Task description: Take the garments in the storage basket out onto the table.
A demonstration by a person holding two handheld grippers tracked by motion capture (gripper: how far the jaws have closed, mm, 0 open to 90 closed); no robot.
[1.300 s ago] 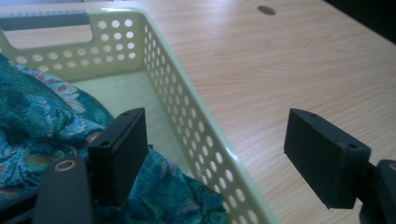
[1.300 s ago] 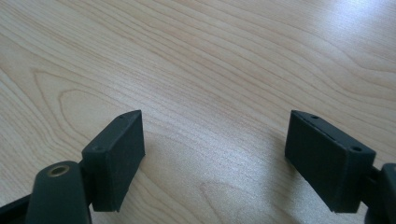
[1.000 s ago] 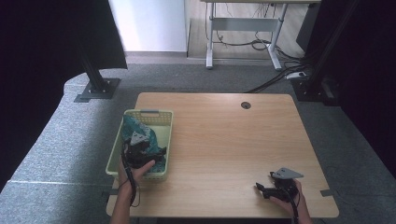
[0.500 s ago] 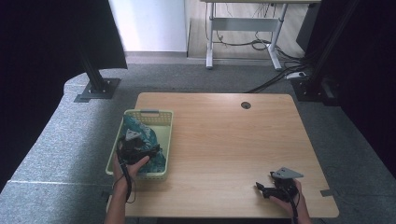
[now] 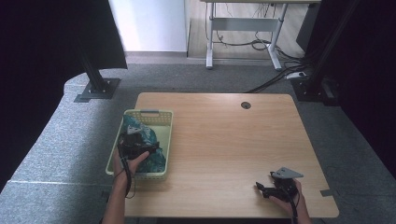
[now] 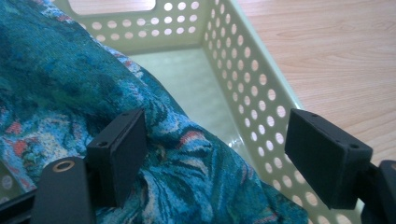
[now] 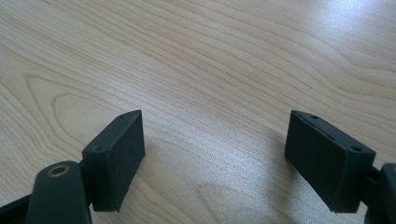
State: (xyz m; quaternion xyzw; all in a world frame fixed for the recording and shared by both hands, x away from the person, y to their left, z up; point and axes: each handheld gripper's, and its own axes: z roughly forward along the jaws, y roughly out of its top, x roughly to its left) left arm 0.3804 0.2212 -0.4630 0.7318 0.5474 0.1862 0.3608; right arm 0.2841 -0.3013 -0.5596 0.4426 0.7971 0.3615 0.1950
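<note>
Presently the left gripper (image 6: 212, 158), jaws spread, straddles the teal cloth (image 6: 70, 93) inside the basket (image 6: 261, 112); grasping and lifting remain. Right gripper (image 7: 215, 158) idles agape.

Teal patterned cloth (image 6: 60, 88) looks knitted and matt; basket (image 6: 261, 93) is perforated plastic (slightly glossy); table (image 7: 224, 60) smooth wood.

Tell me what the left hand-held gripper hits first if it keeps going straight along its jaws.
Most likely the teal patterned cloth, which bulges between the open jaws of the left hand-held gripper. Beyond it lies the floor and far wall of the pale green basket; depth is hard to judge.
</note>
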